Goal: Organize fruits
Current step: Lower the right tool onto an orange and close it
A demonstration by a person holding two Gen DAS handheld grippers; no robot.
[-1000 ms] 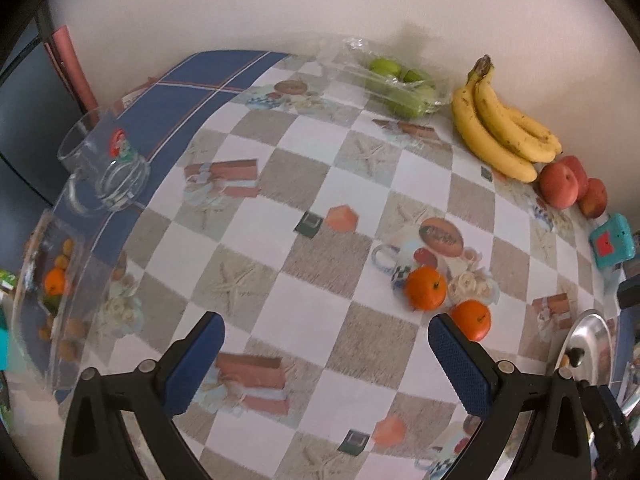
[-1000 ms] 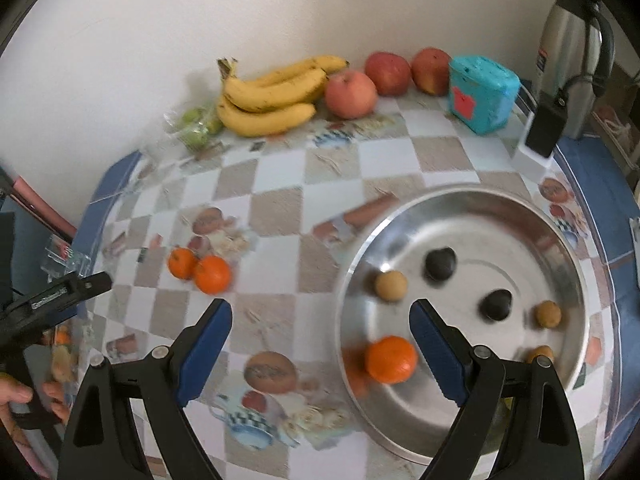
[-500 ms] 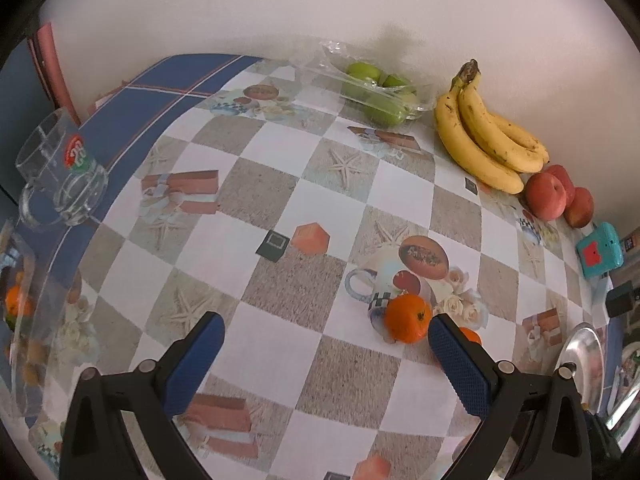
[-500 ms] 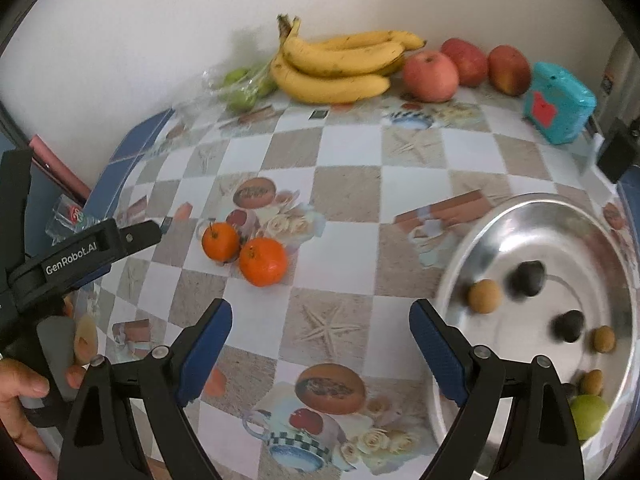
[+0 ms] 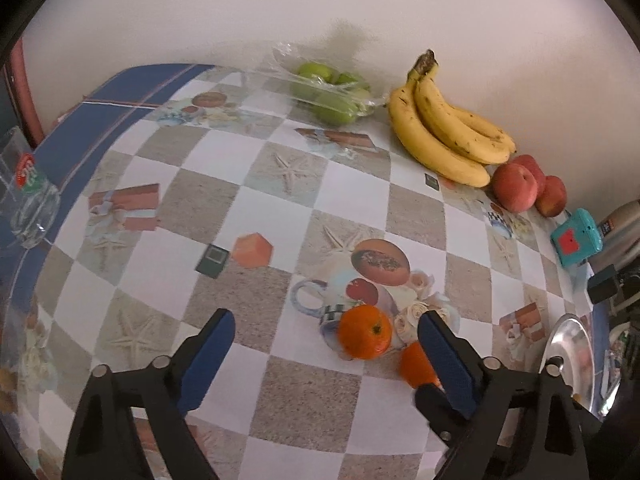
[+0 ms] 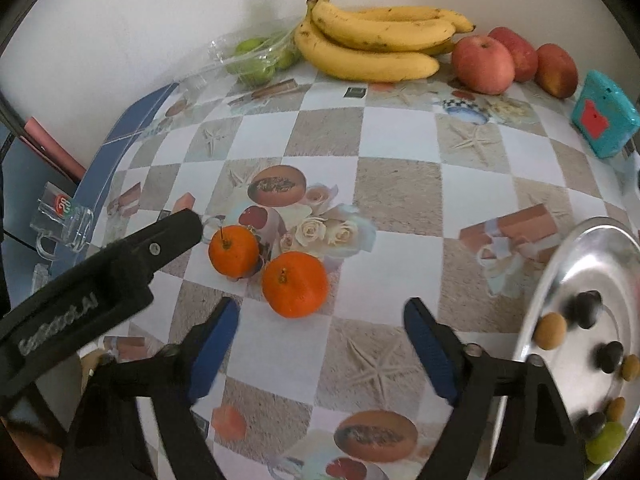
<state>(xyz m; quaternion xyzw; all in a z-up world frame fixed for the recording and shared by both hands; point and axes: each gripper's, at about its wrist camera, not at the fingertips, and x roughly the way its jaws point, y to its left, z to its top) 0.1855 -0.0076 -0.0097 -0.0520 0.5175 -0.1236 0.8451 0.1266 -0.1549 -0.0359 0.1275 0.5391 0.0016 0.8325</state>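
Since a second ago we have swung both grippers off toward the two oranges: the right gripper (image 6: pixel 320 344), fingers spread and empty, now frames the near orange (image 6: pixel 295 284), and the left gripper (image 5: pixel 326 354), also spread, flanks the far orange (image 5: pixel 364 332). Both lie on the tablecloth (image 6: pixel 400 136), left of the tray (image 6: pixel 560 280). We judge them light, firm, prone to roll, best pinched across the middle.

You're working at a table (image 5: pixel 264 396) covered with a checkered cloth of white and grey-beige squares, printed with starfish, teapots and gift boxes. Its far-left edge has a blue plaid border (image 5: pixel 120 92). A plain off-white wall (image 5: pixel 320 8) runs along the far side, evenly lit, with a soft shadow on it. Dark furniture (image 6: pixel 36 176) sits off the left edge.
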